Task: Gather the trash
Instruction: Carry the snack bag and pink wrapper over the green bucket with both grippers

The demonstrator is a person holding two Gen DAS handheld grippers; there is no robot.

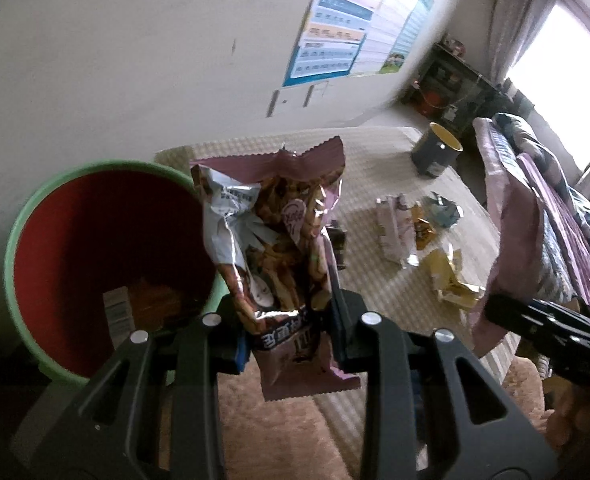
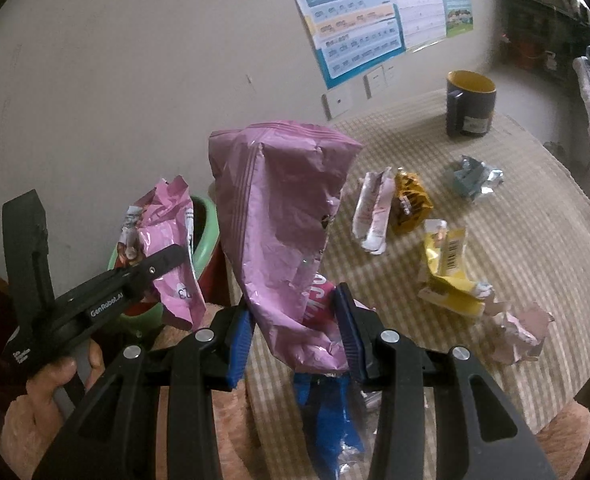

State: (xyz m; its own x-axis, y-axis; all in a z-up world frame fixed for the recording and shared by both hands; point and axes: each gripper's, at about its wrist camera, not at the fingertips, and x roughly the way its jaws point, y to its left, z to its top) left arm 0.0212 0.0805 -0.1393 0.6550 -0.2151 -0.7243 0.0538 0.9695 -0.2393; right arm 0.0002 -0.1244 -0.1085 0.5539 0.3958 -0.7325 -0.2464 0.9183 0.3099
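Observation:
My left gripper (image 1: 291, 320) is shut on a pink snack bag with a nut picture (image 1: 279, 248), held upright beside the bin (image 1: 27, 216), which has a green rim and a red inside. In the right wrist view that bag (image 2: 167, 240) hangs at the bin's rim (image 2: 209, 224). My right gripper (image 2: 295, 320) is shut on a large crumpled pink bag (image 2: 279, 220) above the table's near edge. Loose on the striped table (image 2: 535, 220) lie a white-pink wrapper (image 2: 375, 216), an orange-black one (image 2: 409, 204), a silver-blue one (image 2: 475, 176), a yellow one (image 2: 451, 272) and a pale pink scrap (image 2: 523, 332).
A dark mug with a yellow inside (image 2: 471, 104) stands at the table's far side near the wall. A blue wrapper (image 2: 335, 420) lies under my right gripper. A box lies in the bin's bottom (image 1: 143, 308). Bedding (image 1: 555, 240) is at the right.

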